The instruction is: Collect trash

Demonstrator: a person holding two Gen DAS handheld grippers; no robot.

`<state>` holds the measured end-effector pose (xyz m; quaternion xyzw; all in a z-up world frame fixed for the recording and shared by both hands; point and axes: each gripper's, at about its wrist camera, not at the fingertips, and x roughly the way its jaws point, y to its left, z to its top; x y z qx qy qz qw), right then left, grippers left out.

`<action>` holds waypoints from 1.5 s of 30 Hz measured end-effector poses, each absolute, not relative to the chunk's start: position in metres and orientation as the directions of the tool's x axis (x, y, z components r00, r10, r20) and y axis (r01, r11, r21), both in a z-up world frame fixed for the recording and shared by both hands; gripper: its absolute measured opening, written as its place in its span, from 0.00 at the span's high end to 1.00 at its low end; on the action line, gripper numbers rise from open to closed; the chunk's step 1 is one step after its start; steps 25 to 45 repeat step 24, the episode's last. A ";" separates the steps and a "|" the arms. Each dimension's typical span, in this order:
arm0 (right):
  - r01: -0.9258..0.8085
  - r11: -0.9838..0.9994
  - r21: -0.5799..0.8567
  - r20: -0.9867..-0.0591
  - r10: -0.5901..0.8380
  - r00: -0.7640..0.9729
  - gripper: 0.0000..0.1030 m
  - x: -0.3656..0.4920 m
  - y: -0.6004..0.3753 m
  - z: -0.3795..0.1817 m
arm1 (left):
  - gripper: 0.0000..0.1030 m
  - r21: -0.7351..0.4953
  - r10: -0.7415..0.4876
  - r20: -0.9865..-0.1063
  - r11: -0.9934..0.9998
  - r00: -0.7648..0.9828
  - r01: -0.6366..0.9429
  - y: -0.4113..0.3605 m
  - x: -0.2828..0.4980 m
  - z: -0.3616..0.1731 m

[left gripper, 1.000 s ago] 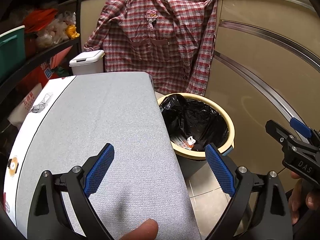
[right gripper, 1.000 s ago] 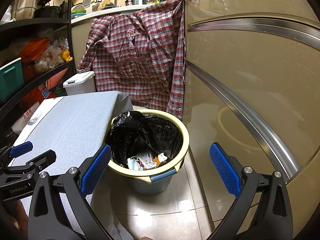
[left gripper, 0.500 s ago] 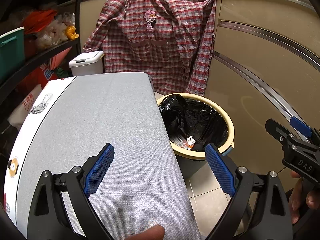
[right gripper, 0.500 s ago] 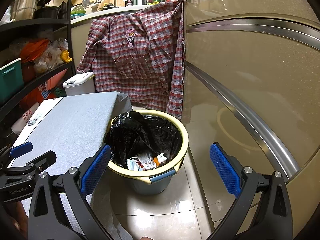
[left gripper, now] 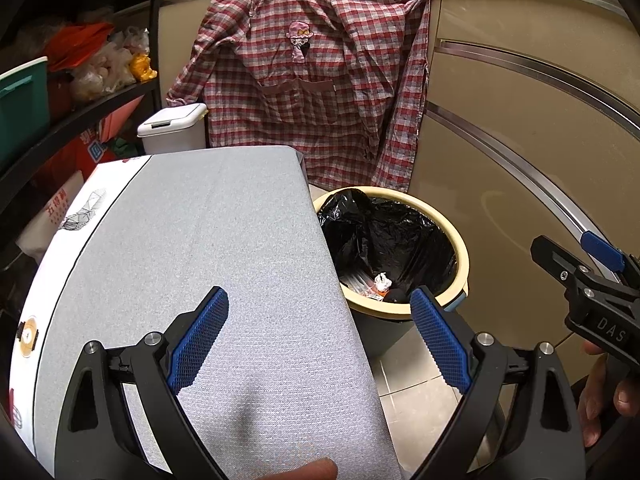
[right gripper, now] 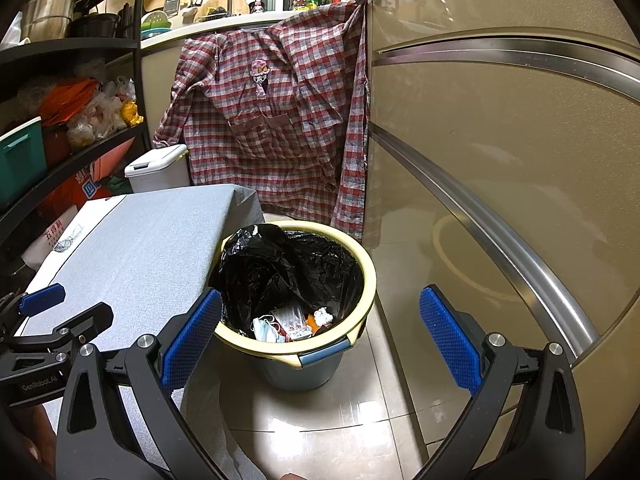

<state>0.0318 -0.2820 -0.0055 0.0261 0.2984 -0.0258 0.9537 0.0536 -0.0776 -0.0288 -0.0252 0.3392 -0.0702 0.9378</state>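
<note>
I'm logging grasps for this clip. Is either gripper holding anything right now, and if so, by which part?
Nothing is held. The left gripper and the right gripper are both open and empty; the trash lies in the bin.

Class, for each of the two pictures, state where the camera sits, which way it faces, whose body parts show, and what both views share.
Left wrist: on the left gripper, facing forward over the grey board; the right gripper and a hand show at right.
Right wrist: on the right gripper, facing the trash bin; the left gripper shows at left.
Shared: bin, board, plaid shirt, white lidded bin.
</note>
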 end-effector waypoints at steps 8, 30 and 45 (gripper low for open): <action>0.064 0.997 0.034 -0.570 -0.033 0.821 0.06 0.033 -0.284 -0.005 | 0.12 -0.088 -0.152 -0.631 0.988 0.761 0.125 -0.079 0.054 -0.027; 0.064 0.997 0.034 -0.570 -0.033 0.821 0.06 0.033 -0.284 -0.005 | 0.12 -0.083 -0.148 -0.636 0.989 0.757 0.124 -0.075 0.055 -0.027; 0.064 0.997 0.034 -0.570 -0.033 0.821 0.06 0.033 -0.284 -0.005 | 0.12 -0.083 -0.148 -0.636 0.989 0.757 0.124 -0.075 0.055 -0.027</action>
